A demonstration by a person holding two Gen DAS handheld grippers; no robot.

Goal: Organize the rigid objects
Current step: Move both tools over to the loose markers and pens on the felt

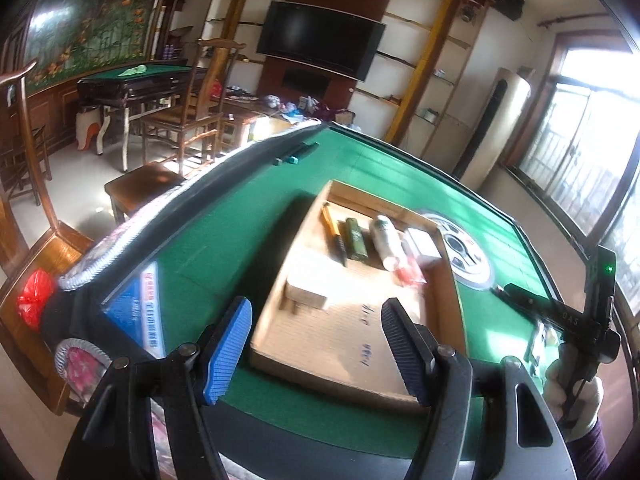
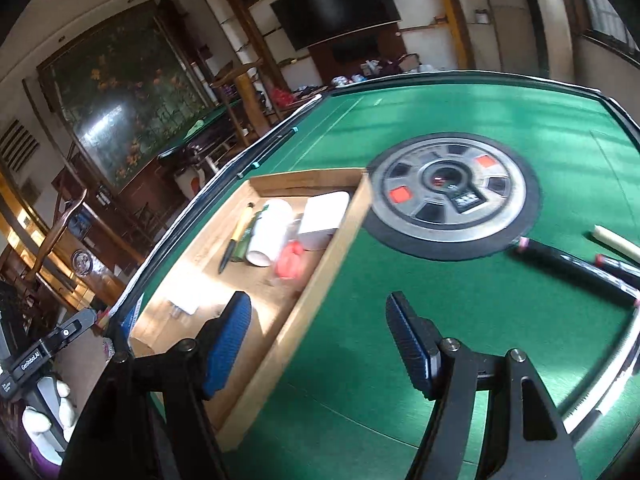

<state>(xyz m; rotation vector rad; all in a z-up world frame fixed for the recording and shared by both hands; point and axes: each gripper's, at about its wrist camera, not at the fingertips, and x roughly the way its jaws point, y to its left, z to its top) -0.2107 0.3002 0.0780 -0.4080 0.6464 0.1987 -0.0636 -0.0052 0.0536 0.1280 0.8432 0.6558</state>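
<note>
A shallow cardboard tray lies on the green mahjong table. In it lie a yellow-handled pen, a dark green tube, a white bottle, a white box, a red item and a small tan block. My left gripper is open and empty above the tray's near end. My right gripper is open and empty over the tray's right wall. Black markers and a cream stick lie on the felt at right.
The table's round centre console sits beside the tray. A blue booklet lies at the table's left edge. Wooden chairs and a second table stand beyond. The other handheld gripper shows at the right edge.
</note>
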